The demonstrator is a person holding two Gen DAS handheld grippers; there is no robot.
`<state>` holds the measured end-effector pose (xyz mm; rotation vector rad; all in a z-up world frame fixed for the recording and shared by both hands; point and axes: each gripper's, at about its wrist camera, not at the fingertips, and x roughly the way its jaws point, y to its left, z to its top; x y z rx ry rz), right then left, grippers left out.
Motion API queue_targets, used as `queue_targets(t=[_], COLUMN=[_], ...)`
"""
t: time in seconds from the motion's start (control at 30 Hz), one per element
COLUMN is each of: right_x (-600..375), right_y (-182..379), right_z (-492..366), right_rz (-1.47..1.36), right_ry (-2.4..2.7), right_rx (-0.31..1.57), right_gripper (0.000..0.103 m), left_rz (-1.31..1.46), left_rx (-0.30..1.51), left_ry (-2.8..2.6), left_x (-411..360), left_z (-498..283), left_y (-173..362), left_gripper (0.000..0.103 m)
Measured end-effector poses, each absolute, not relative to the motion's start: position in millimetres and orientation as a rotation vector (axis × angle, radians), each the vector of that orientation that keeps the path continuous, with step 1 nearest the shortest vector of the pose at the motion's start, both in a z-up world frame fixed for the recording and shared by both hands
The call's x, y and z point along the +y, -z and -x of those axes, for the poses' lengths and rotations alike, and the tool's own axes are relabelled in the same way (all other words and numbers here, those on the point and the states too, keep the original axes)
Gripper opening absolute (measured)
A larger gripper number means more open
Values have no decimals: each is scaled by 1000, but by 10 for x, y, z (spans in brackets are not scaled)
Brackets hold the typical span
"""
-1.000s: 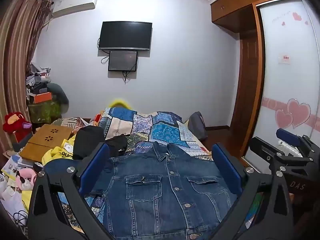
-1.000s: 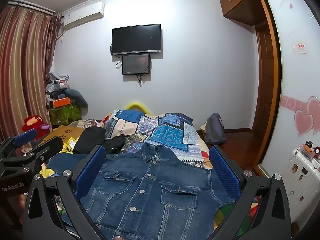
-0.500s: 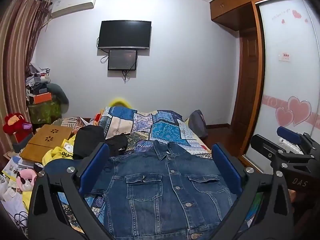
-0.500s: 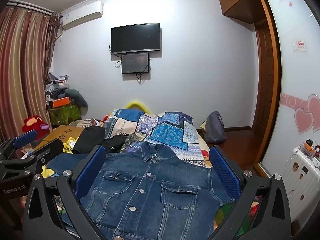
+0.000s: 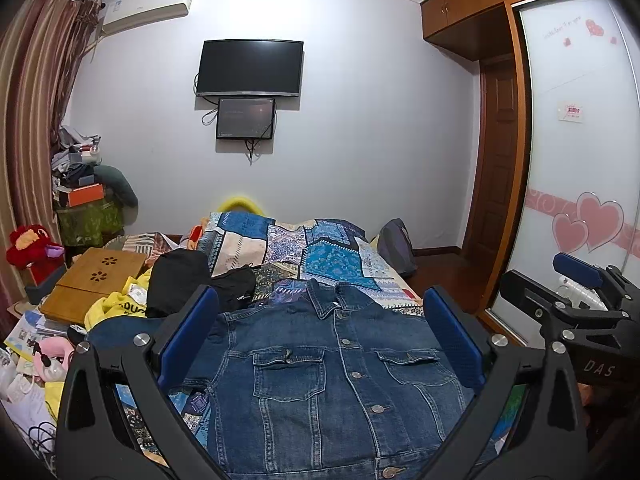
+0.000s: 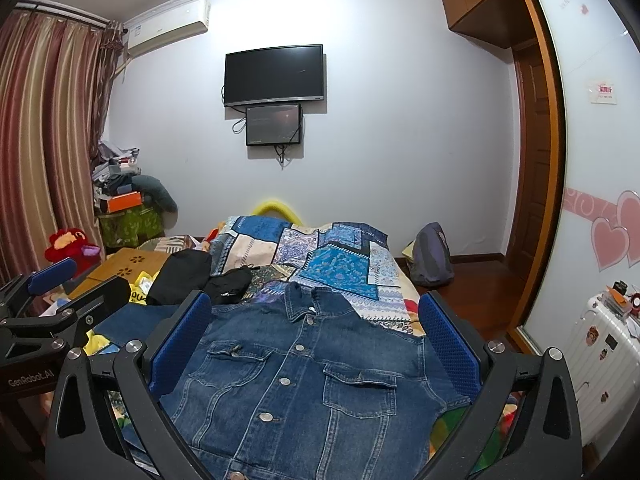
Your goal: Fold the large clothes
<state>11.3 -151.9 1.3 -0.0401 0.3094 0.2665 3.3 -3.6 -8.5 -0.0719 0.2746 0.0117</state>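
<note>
A blue denim jacket (image 5: pixel 320 368) lies flat, front up and buttoned, on the patchwork bedspread (image 5: pixel 320 252), collar towards the far wall. It also shows in the right wrist view (image 6: pixel 304 376). My left gripper (image 5: pixel 320 336) is open and empty, held above the jacket's chest. My right gripper (image 6: pixel 310 340) is open and empty, also above the jacket. The right gripper shows at the right edge of the left wrist view (image 5: pixel 576 292). The left gripper shows at the left edge of the right wrist view (image 6: pixel 52 292).
Black clothes (image 5: pixel 180 276), a yellow garment (image 5: pixel 116 308) and a wooden lap desk (image 5: pixel 96 276) lie left of the jacket. Clutter and a red plush toy (image 5: pixel 28 244) fill the left side. A backpack (image 6: pixel 432 256) sits on the floor, a white suitcase (image 6: pixel 600 344) by the wardrobe.
Both grippers have drifted very slightly; the jacket has not moved. Both stay open and empty.
</note>
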Motion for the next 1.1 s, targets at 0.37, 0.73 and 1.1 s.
queue_targets(t=[0.37,0.73,1.1], right_x=[-1518,-1512,-1498], right_y=[-11,-15,-2], right_z=[-120,-123,-119], right_rz=[40,41,43], right_ry=[-267,-266,-267], right_rx=[310,312,313], right_gripper=[103,103,103], left_rz=[75,78,84], left_rx=[279,281,284], left_ry=[-13,-14,-16], left_x=[-50,-26,-7], left_z=[-49,-67,-64], left_y=[80,71,104], left_gripper=[103,103,103])
